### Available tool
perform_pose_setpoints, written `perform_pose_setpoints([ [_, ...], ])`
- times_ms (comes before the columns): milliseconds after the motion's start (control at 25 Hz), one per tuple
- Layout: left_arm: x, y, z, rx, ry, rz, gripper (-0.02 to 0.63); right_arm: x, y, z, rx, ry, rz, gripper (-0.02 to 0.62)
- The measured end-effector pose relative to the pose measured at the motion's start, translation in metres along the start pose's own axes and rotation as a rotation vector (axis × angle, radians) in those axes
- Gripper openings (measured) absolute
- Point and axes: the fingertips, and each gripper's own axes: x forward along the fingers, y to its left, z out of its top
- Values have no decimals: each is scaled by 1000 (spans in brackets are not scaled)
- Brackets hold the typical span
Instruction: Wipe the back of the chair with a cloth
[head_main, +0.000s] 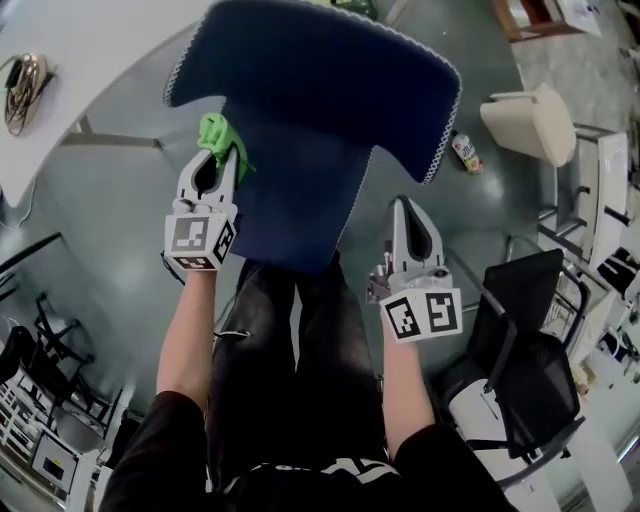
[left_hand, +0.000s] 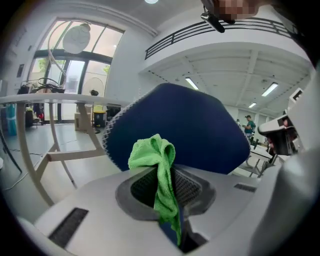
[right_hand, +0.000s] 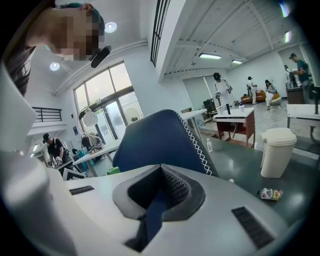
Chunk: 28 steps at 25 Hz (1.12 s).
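Observation:
The blue chair back fills the top middle of the head view, with a narrower blue panel running down toward me. My left gripper is shut on a bunched green cloth, which sits against the left edge of that panel just under the wide upper part. In the left gripper view the green cloth hangs out of the closed jaws in front of the chair back. My right gripper is shut and holds nothing, a little off the chair's right side. Its own view shows the chair back ahead.
A white bin and a small can are on the floor to the right. A black office chair stands at the lower right. A white table with cables is at the upper left. My legs are right behind the chair.

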Motion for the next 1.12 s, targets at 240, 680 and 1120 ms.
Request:
perform_pose_setpoints([
  [240, -2, 47, -19, -47, -1, 109, 58, 20, 15, -5, -33, 36, 47, -3],
  [680, 50, 69, -65, -79, 53, 123, 58, 39, 20, -12, -36, 67, 37, -3],
  [1120, 95, 47, -76, -61, 87, 62, 58, 26, -6, -11, -1, 52, -60, -3],
])
